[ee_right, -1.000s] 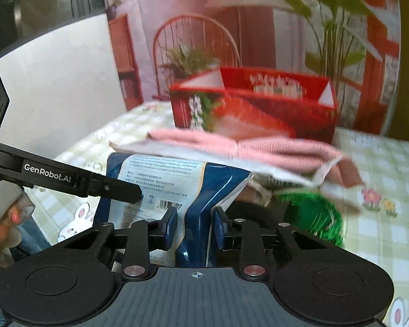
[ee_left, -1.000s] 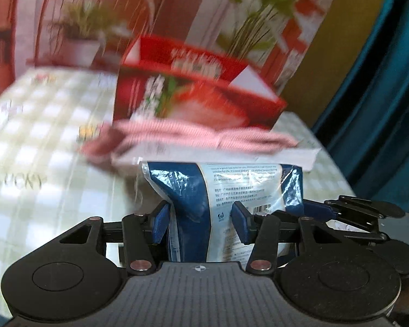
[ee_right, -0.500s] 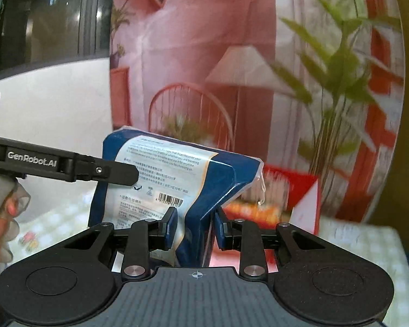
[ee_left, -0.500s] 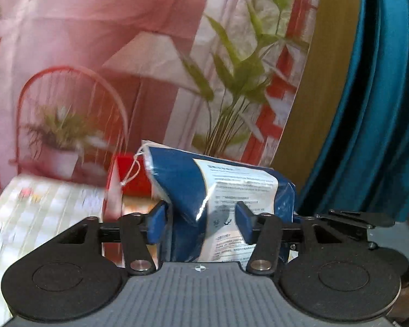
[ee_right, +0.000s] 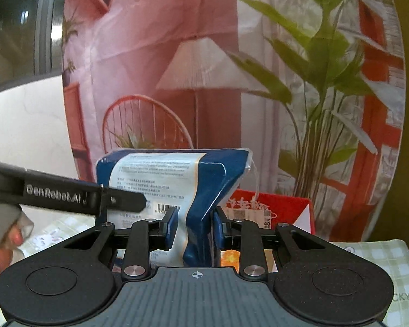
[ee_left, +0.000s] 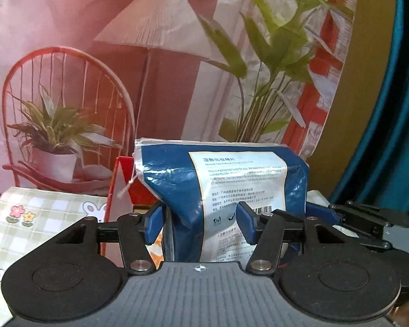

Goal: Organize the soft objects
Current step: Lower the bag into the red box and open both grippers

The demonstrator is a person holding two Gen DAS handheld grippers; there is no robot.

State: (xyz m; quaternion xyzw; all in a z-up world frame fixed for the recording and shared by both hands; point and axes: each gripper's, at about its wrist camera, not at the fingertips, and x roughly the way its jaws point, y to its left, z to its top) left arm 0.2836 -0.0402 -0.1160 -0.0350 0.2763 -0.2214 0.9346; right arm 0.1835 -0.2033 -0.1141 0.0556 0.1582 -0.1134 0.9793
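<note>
A soft blue plastic packet with a white printed label [ee_left: 226, 185] is held up in the air by both grippers. My left gripper [ee_left: 200, 222] is shut on one end of it. My right gripper [ee_right: 195, 227] is shut on the other end [ee_right: 177, 179], pinching it into a fold. The packet hangs just above and in front of an open red cardboard box [ee_left: 122, 188], which also shows in the right wrist view [ee_right: 280, 209]. The box's inside is mostly hidden behind the packet.
A green-and-white checked tablecloth [ee_left: 41, 218] with rabbit and flower prints covers the table [ee_right: 390, 261]. A printed backdrop with a lamp, chair and plants [ee_left: 150, 68] hangs behind. A teal curtain [ee_left: 390, 136] is at the right. The other handle and a hand [ee_right: 11, 234] show at left.
Both grippers have lifted the blue packet off the table, from the pink cloth and other items, up and forward to the red box. The table has dropped low in view.
</note>
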